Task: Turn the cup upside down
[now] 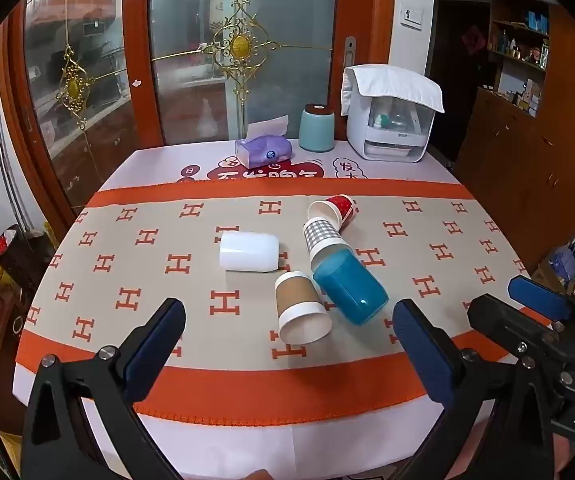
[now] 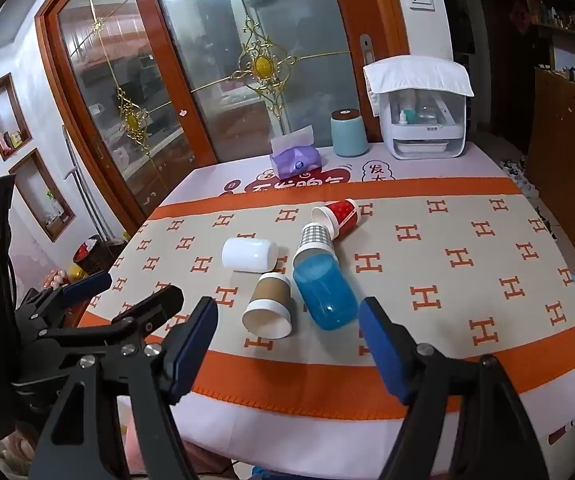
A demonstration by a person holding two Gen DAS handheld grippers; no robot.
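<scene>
Several cups lie on their sides on the patterned cloth: a white cup [image 1: 249, 257] [image 2: 249, 255], a brown paper cup [image 1: 302, 307] [image 2: 268, 306] with its mouth towards me, a blue plastic cup [image 1: 349, 286] [image 2: 325, 293], a checked paper cup [image 1: 321, 234] [image 2: 314, 239] and a red paper cup [image 1: 333, 209] [image 2: 337, 213]. My left gripper [image 1: 289, 346] is open and empty above the table's near edge. My right gripper [image 2: 287, 340] is open and empty beside it, and it shows at the right of the left wrist view [image 1: 527, 308].
At the table's far edge stand a purple tissue pack [image 1: 263, 152] [image 2: 296, 162], a teal canister [image 1: 316, 127] [image 2: 349, 133] and a white appliance [image 1: 391, 118] [image 2: 427, 116] with a cloth on top. Glass doors are behind. A wooden cabinet [image 1: 535, 152] is right.
</scene>
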